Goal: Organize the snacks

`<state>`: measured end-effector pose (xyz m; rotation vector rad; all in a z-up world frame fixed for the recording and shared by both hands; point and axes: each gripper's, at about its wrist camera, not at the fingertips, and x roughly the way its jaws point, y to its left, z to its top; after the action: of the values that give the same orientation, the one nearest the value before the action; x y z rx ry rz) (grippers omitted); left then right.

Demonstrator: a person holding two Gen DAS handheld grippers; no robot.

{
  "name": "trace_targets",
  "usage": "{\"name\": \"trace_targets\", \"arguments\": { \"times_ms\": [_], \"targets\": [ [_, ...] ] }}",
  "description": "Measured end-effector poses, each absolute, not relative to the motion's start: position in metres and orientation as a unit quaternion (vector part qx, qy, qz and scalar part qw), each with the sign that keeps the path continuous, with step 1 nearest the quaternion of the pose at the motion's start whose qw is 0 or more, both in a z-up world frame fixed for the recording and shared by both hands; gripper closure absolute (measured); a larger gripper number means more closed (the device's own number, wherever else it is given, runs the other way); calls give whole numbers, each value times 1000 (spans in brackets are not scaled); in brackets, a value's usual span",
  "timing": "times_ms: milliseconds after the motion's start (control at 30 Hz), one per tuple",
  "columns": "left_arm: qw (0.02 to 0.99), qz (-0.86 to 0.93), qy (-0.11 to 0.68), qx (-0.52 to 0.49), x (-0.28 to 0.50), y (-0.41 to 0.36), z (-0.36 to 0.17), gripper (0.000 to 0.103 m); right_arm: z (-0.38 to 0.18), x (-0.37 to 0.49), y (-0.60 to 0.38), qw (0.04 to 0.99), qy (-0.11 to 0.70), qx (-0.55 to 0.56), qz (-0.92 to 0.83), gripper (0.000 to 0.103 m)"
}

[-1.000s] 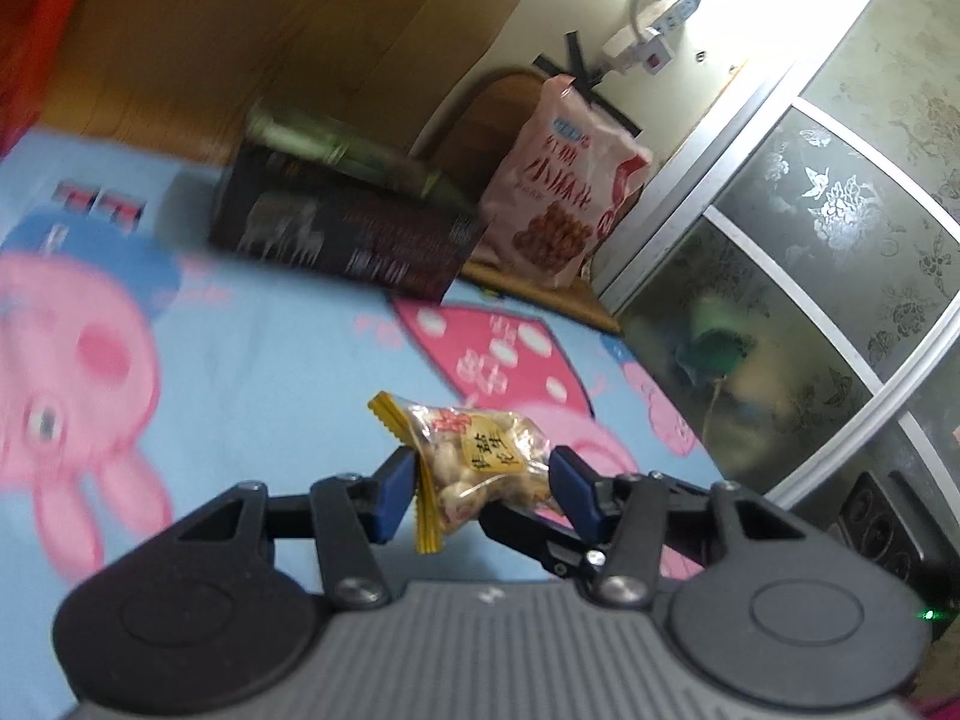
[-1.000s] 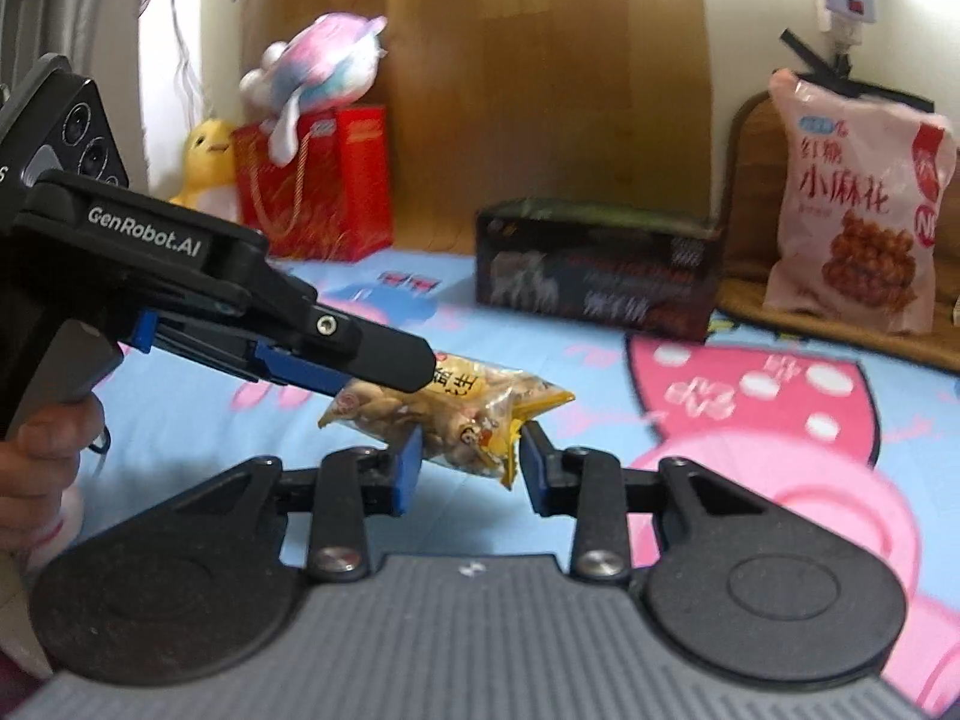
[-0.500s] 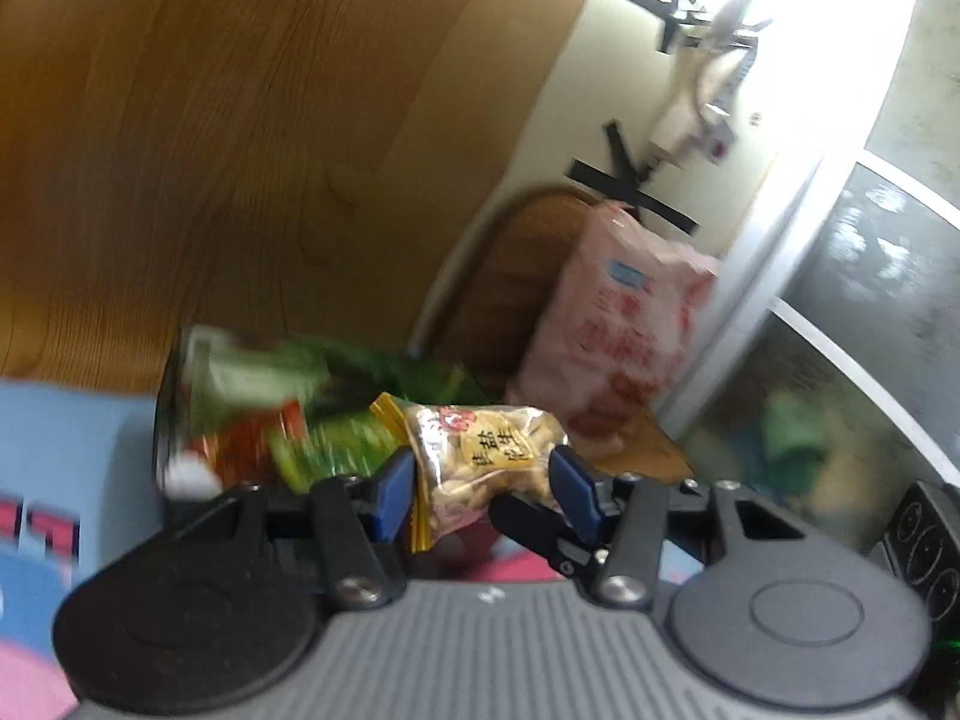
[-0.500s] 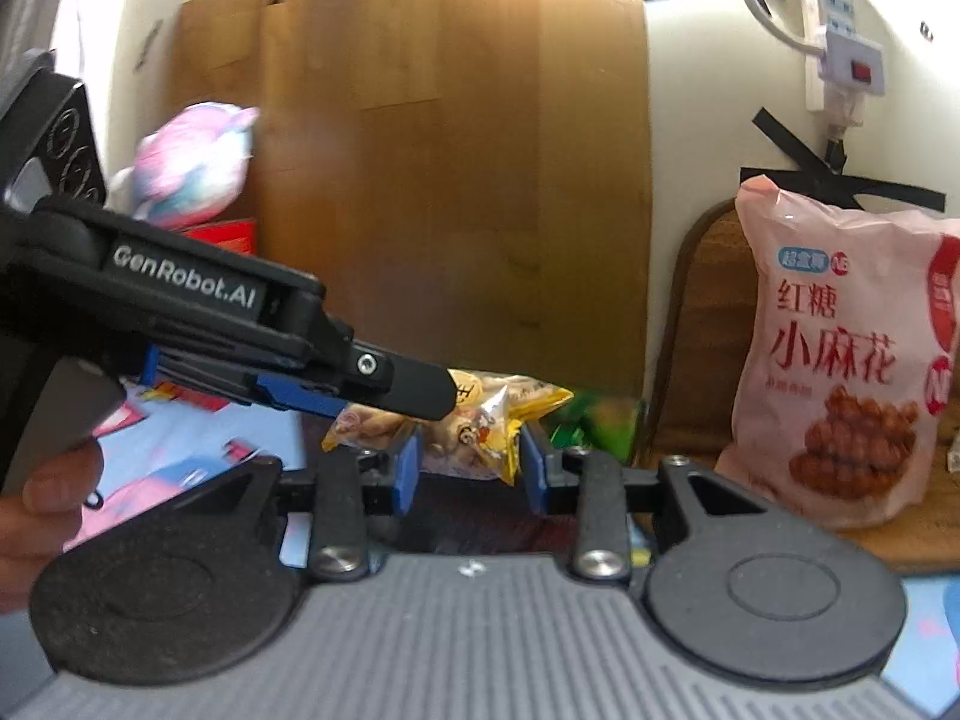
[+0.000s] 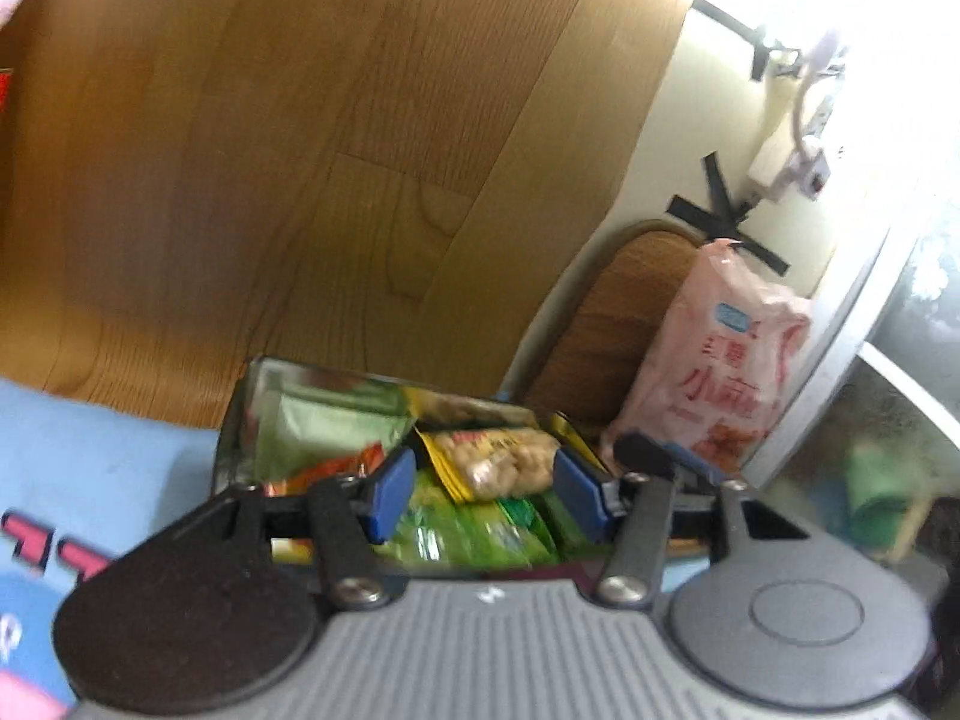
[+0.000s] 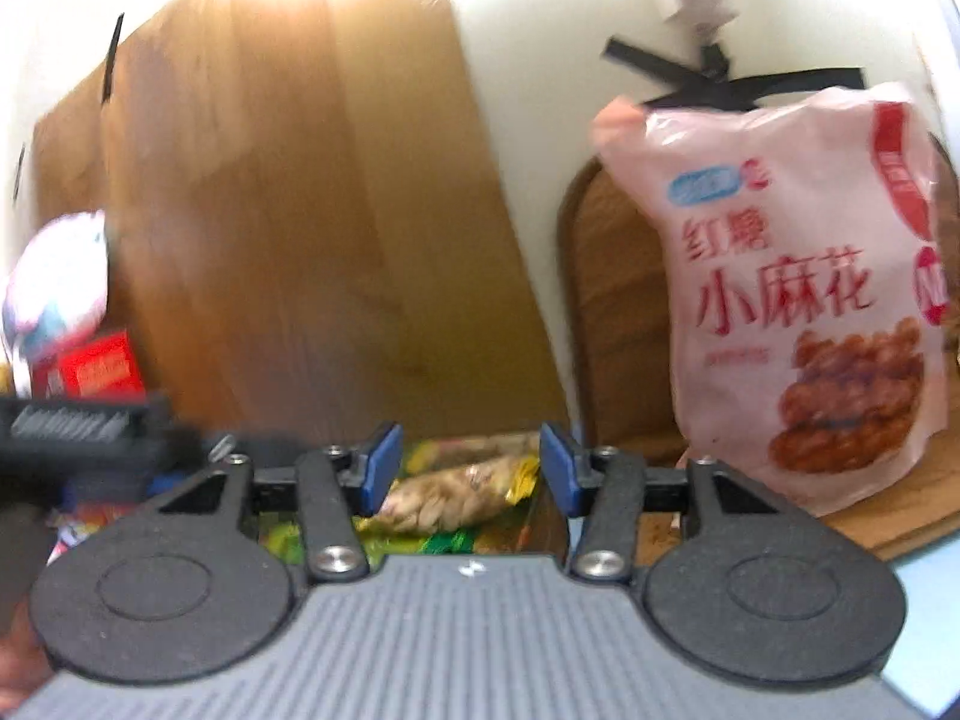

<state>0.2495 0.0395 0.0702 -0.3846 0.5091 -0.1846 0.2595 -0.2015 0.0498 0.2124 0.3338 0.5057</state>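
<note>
Both grippers hang over an open box (image 5: 240, 420) of snacks. The left gripper (image 5: 483, 495) has its jaws partly apart and opening; a clear packet of peanuts (image 5: 498, 462) with a yellow end lies between and just beyond the blue pads, and neither pad presses on it. Under the jaws lie green packets (image 5: 474, 534), with an orange-red packet (image 5: 336, 468) off to the left pad's side. The tip of the right gripper pokes in just past the right pad.

The right gripper (image 6: 471, 468) also has its jaws partly apart and opening. The same peanut packet (image 6: 456, 492) sits between them, nearer the left pad, with a clear gap to the right pad; whether the left pad touches it is too blurred to tell. It rests on the green packets in the box. Beyond the right pad a big pink snack bag (image 6: 798, 300) stands upright against the wall, on a wooden board (image 6: 618, 324)
</note>
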Motion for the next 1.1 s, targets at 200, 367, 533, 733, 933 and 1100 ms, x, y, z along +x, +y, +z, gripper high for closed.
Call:
{"name": "trace_targets", "arguments": {
  "times_ms": [200, 367, 533, 733, 933, 1100],
  "targets": [
    [954, -75, 255, -140, 185, 30, 68, 47, 60, 215, -221, 944, 183, 136, 239, 41],
    [948, -52, 297, -100, 142, 10, 41, 46, 43, 172, -228, 931, 236, 145, 238, 37],
    [943, -20, 324, -66, 104, -7, 21, 46, 26, 126, -230, 921, 268, 146, 244, 37],
    [938, 2, 340, -63, 71, -14, 9, 46, 16, 86, -226, 916, 287, 139, 244, 37],
    [941, 28, 334, -54, 46, -12, 4, 42, 17, 60, -217, 920, 282, 118, 247, 37],
    [945, 34, 321, -56, 35, -10, 1, 36, 17, 52, -221, 923, 273, 123, 243, 37]
  ]
}}
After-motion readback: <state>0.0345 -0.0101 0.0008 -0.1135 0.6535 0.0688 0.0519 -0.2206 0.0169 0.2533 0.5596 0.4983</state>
